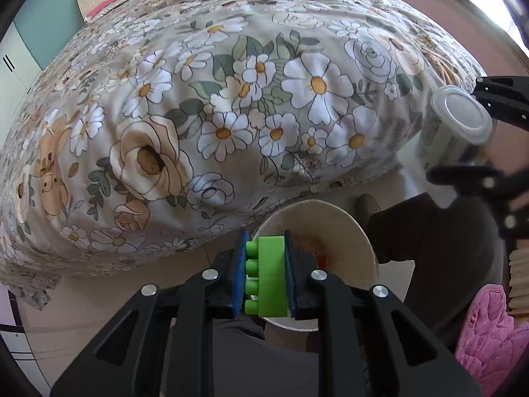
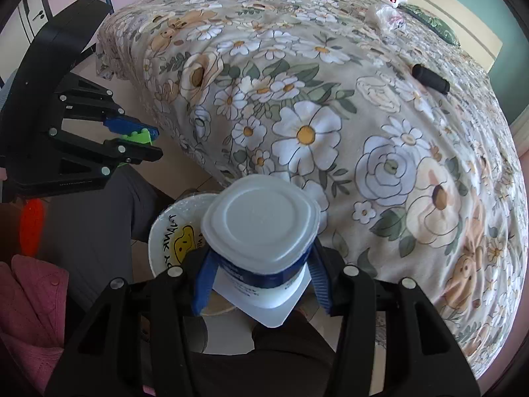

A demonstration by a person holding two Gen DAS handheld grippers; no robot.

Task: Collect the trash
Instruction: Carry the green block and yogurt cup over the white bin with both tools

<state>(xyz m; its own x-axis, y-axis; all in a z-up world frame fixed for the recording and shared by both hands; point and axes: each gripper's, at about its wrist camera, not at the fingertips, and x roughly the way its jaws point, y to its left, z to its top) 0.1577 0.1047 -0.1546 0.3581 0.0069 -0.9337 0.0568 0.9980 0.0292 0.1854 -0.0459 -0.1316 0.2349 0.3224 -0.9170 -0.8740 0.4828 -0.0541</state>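
Bed (image 1: pixel 231 106): soft, rumpled cover printed with white daisies and tan roses; the landmark here.
Green brick (image 1: pixel 269 278): hard plastic block with round studs down one side, off the bed's near edge, above the bin.
Left gripper (image 1: pixel 264 278): black frame, blue ribbed pads, clamped tight on the green brick and tilted steeply downward.
Yogurt cup (image 2: pixel 261 225): smooth white plastic pot with a blue band, flat base toward the camera (rim flange behind), just off the bed's near edge.
Right gripper (image 2: pixel 261 264): pads pressed on both sides of the yogurt cup, pointing steeply down.
Bin (image 1: pixel 347 231): round, pale wall, on the floor beside the bed, under both grippers.
Black cylinder (image 2: pixel 429 78): matte, lying far up the bed.
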